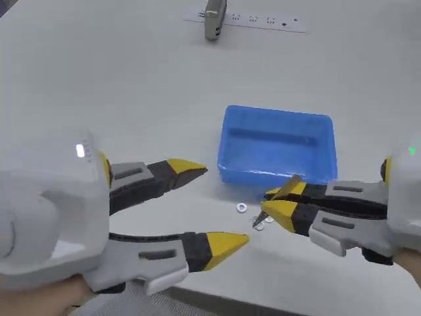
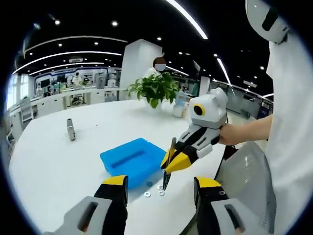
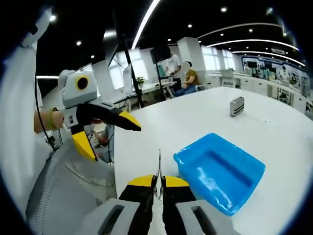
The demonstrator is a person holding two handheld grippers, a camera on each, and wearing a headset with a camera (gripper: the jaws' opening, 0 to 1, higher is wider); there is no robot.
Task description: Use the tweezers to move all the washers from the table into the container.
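A: Biggest first. We have the round-edged white worktop (image 1: 131, 99), and on it the blue rectangular plastic container (image 1: 279, 148), open side up, near the front edge.

B: Agreed. Next we log the left hand-held gripper (image 1: 220, 205): yellow-tipped jaws spread wide, nothing between them, hovering over the worktop left of the container.

A: And the right hand-held gripper (image 1: 268, 201): we see its yellow jaws pressed together, pinching the tweezers. It sits just in front of the container's near wall.

B: At the far side we note a white power strip (image 1: 256, 20) with a grey metal block (image 1: 214, 18) standing at its left end, well apart from the rest.

A: Now the thin metal tweezers (image 2: 166, 181). In the left gripper view they slant down from the right jaws, tip towards the worktop.

B: Smallest: the small silver metal washers (image 1: 241, 208). We count one alone just in front of the container, and a little cluster beside it, right under the tweezer tip. All lie on the worktop, outside the container.

A: Is the tip touching a washer?

B: We cannot tell; it is too small to see.
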